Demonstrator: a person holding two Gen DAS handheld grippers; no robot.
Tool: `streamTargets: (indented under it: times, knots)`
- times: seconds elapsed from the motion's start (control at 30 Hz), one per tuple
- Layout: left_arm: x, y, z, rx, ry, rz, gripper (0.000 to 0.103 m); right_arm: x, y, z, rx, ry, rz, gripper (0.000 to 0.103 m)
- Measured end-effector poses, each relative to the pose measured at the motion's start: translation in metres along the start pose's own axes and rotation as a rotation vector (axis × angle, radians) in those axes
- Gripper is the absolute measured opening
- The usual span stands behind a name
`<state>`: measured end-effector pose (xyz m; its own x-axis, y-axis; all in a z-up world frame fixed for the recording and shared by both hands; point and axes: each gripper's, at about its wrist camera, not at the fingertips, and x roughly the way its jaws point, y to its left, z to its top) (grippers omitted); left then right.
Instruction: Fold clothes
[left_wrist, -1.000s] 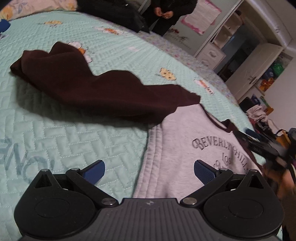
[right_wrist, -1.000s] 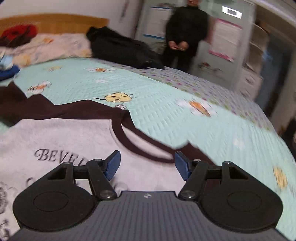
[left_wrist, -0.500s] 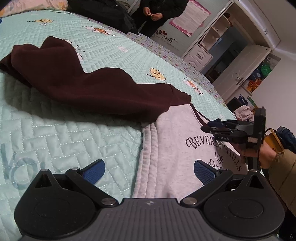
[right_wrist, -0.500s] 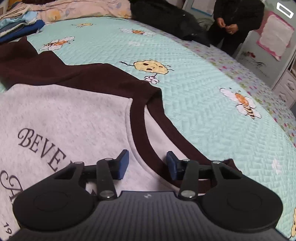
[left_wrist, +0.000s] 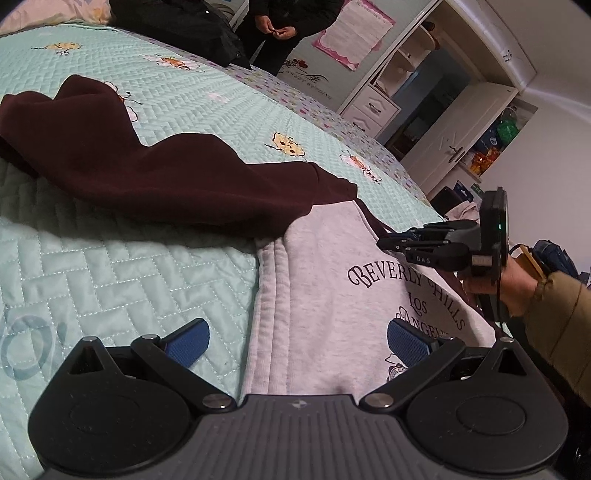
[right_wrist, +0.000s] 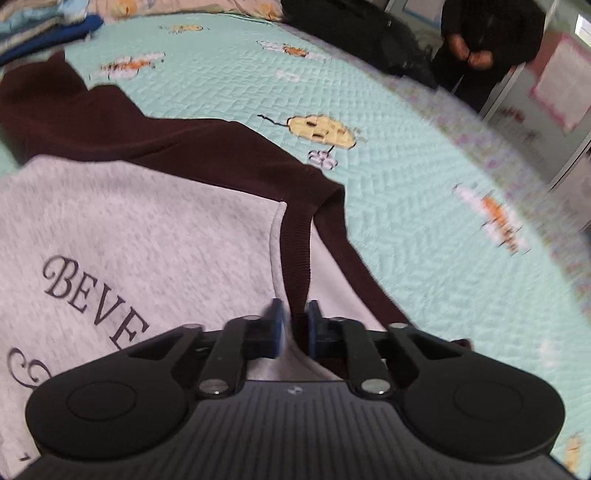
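A grey sweatshirt with dark lettering and maroon trim lies spread on the bed. Its maroon sleeve stretches away to the left. My right gripper is closing, its blue pads pinching the maroon ribbed collar. A hand holds that gripper at the right of the left wrist view. My left gripper hovers open over the sweatshirt's grey side edge, nothing between its fingers.
The mint quilted bedspread with cartoon prints covers the bed. A black garment lies at the far end. A person in black stands beyond the bed. White cupboards line the wall to the right.
My right gripper moved in over the neckline and its jaws came together on the maroon collar. The left gripper stayed open, its view shifting only slightly.
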<state>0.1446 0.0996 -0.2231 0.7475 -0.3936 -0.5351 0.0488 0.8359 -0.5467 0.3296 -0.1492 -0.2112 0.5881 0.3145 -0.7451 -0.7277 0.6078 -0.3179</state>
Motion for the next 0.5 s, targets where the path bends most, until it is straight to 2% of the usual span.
streamTargets:
  times: [0.07, 0.17, 0.2, 0.27, 0.37, 0.43, 0.5]
  knots:
    - [-0.001, 0.001, 0.000, 0.001, -0.006, -0.002, 0.102, -0.007, 0.007, 0.000, -0.010, -0.022, -0.070, 0.005]
    - [-0.003, 0.002, -0.001, 0.004, -0.013, -0.008, 0.102, -0.014, 0.003, 0.001, 0.026, -0.059, -0.149, 0.005]
    - [-0.003, 0.002, -0.001, 0.004, -0.010, -0.009, 0.102, -0.012, -0.001, 0.003, 0.043, -0.055, -0.160, 0.004]
    - [0.000, 0.002, -0.002, 0.006, 0.003, -0.007, 0.102, -0.002, -0.006, 0.008, 0.039, -0.034, -0.246, 0.001]
    - [-0.001, 0.002, -0.002, 0.012, 0.003, -0.008, 0.102, 0.014, -0.027, 0.009, 0.153, 0.024, -0.182, 0.001]
    - [-0.001, 0.003, -0.002, 0.005, -0.002, -0.015, 0.102, 0.012, -0.032, 0.004, 0.196, 0.006, -0.191, 0.001]
    - [-0.001, 0.005, -0.002, 0.000, -0.003, -0.018, 0.102, 0.000, -0.043, -0.004, 0.283, -0.047, -0.206, 0.003]
